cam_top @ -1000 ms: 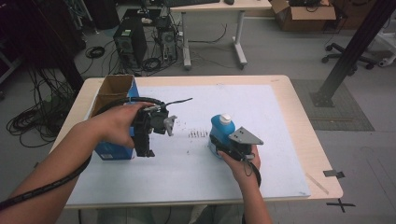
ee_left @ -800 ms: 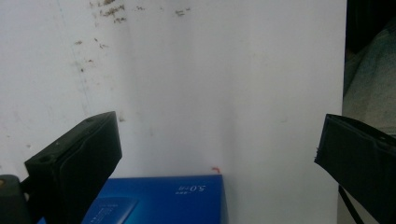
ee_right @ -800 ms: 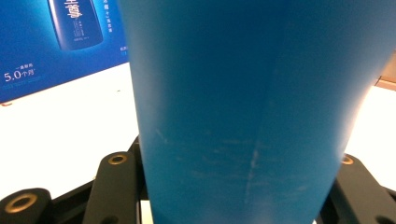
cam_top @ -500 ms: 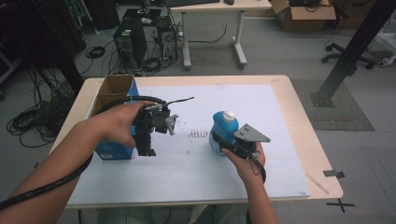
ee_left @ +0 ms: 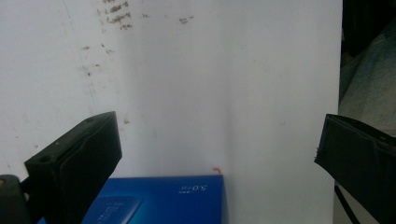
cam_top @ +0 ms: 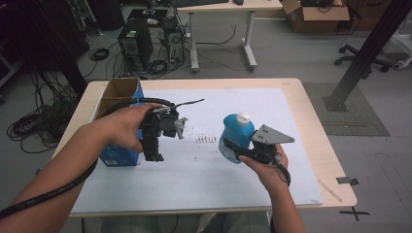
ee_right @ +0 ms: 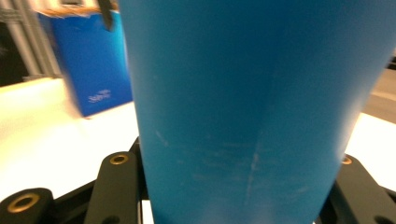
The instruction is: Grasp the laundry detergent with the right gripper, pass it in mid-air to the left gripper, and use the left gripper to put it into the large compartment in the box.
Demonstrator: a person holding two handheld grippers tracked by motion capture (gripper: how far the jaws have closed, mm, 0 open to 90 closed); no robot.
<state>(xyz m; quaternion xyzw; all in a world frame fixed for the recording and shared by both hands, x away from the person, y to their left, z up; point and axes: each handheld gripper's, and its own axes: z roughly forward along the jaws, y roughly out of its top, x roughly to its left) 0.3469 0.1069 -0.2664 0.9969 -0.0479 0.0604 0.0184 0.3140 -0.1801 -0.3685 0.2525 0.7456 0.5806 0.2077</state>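
Observation:
A blue bottle [cam_top: 236, 136] with a white cap [cam_top: 243, 117] hangs just above the white sheet [cam_top: 204, 179], right of the table's middle. My right gripper [cam_top: 228, 145] is shut on its lower body. In the right gripper view the bottle [ee_right: 252, 93] stands between both jaws. My left gripper [cam_top: 154, 154] points down beside a blue box [cam_top: 116, 158] at the table's left. Its jaws stand open and wide apart with nothing between them, over the box's corner [ee_left: 163, 200] and the sheet.
The blue box has an open cardboard top [cam_top: 119, 90] and stands at the table's left edge. Dark smudges [cam_top: 206, 139] mark the sheet between the two grippers. Beyond the table [cam_top: 311, 116] are a desk, computers and cables; a black post stands at the far right.
My right gripper has risen with the blue bottle and drifted slightly right. The left hand and its gripper have stayed in place.

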